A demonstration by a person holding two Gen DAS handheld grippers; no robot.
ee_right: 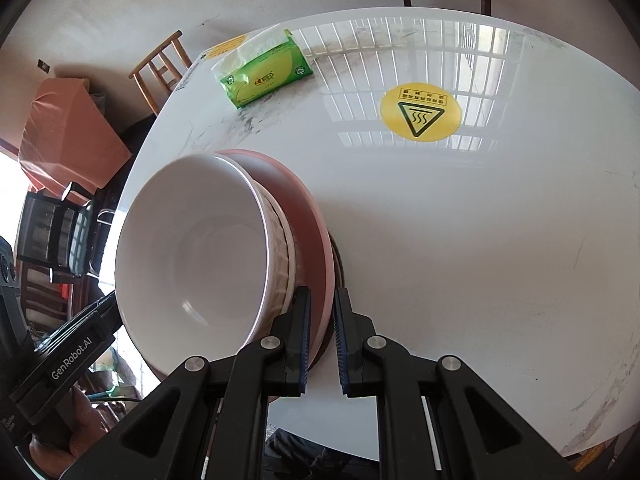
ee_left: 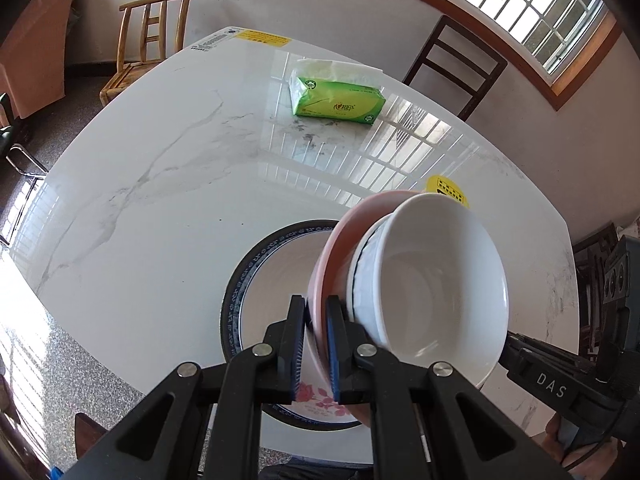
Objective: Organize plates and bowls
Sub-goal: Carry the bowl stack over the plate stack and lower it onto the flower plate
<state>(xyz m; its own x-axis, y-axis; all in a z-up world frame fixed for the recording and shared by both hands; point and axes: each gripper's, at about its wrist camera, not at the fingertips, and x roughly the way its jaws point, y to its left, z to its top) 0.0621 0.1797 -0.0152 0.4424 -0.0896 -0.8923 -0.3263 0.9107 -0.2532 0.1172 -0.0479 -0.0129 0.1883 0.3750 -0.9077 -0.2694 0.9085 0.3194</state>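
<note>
Two grippers, one pink plate carrying stacked white bowls, above a marble-look table.

Left gripper (ee_left: 316, 344): blue-padded black jaws clamped on the rim of the shallow pink plate (ee_left: 326, 268). Right gripper (ee_right: 322, 344): clamped on the opposite rim of the same plate, seen edge-on between its pads. On the plate: a smooth white ceramic bowl (ee_left: 432, 288) nested in a white bowl with an embossed outer wall (ee_right: 280, 256); the whole load tilted and held above the table. Directly beneath: a blue-rimmed white plate with pink roses (ee_left: 276, 292), flat on the glossy white grey-veined tabletop (ee_left: 160, 200). Further out: green tissue pack (ee_left: 336, 100), round yellow heat-warning sticker (ee_right: 420, 112). Room: pale wooden chair (ee_left: 152, 36), dark wooden chair (ee_left: 456, 64), barred window (ee_left: 532, 4) mirrored in the tabletop.
</note>
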